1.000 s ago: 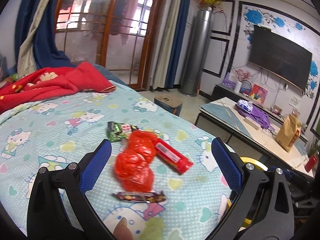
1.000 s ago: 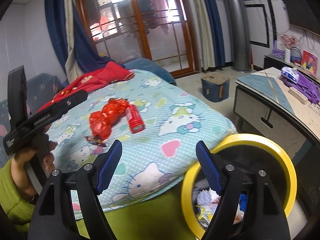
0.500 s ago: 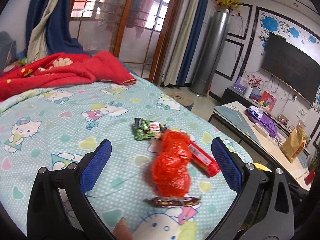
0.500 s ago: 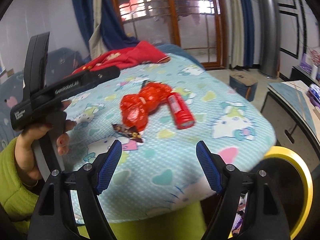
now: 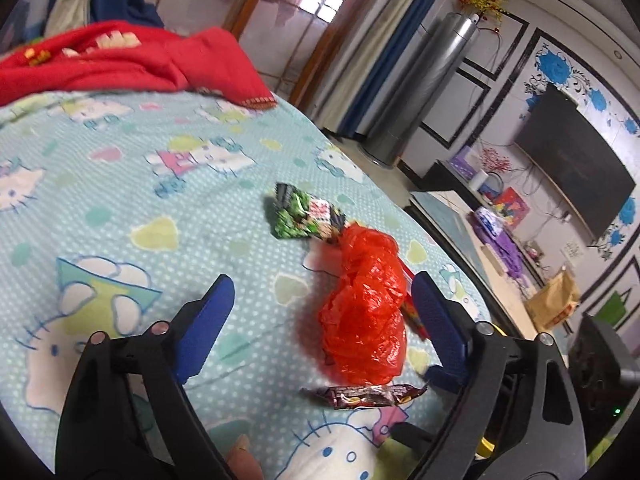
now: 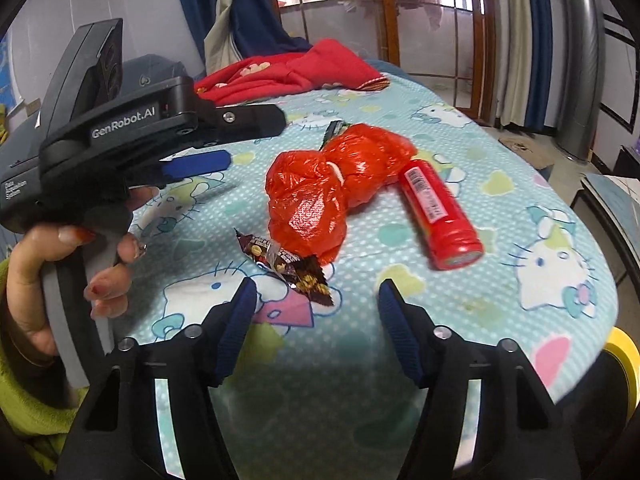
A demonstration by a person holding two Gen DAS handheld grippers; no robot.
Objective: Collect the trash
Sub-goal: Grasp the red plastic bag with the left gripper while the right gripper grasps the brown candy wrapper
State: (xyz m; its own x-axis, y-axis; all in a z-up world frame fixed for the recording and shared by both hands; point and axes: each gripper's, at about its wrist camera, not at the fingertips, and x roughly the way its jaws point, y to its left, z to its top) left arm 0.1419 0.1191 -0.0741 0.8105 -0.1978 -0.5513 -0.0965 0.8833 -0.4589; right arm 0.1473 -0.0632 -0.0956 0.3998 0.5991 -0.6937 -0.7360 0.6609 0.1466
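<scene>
On the Hello Kitty bedspread (image 5: 100,208) lie a crumpled red plastic bag (image 5: 366,308) (image 6: 320,188), a brown snack wrapper (image 5: 366,395) (image 6: 286,266), a green snack wrapper (image 5: 306,218) and a red tube (image 6: 438,214). My left gripper (image 5: 324,320) is open, low over the bed, with the red bag between its fingers. My right gripper (image 6: 316,316) is open and empty, just short of the brown wrapper. The left gripper's body (image 6: 132,136) shows in the right wrist view.
A red blanket (image 5: 132,60) lies at the far end of the bed. A yellow-rimmed bin (image 6: 624,364) stands past the bed's right edge. A low cabinet (image 5: 492,248) with clutter, a TV and a steel column stand across the room.
Both grippers have moved in toward the trash on the bed. The right one swung left, away from the bin. The left one has come down around the red bag.
</scene>
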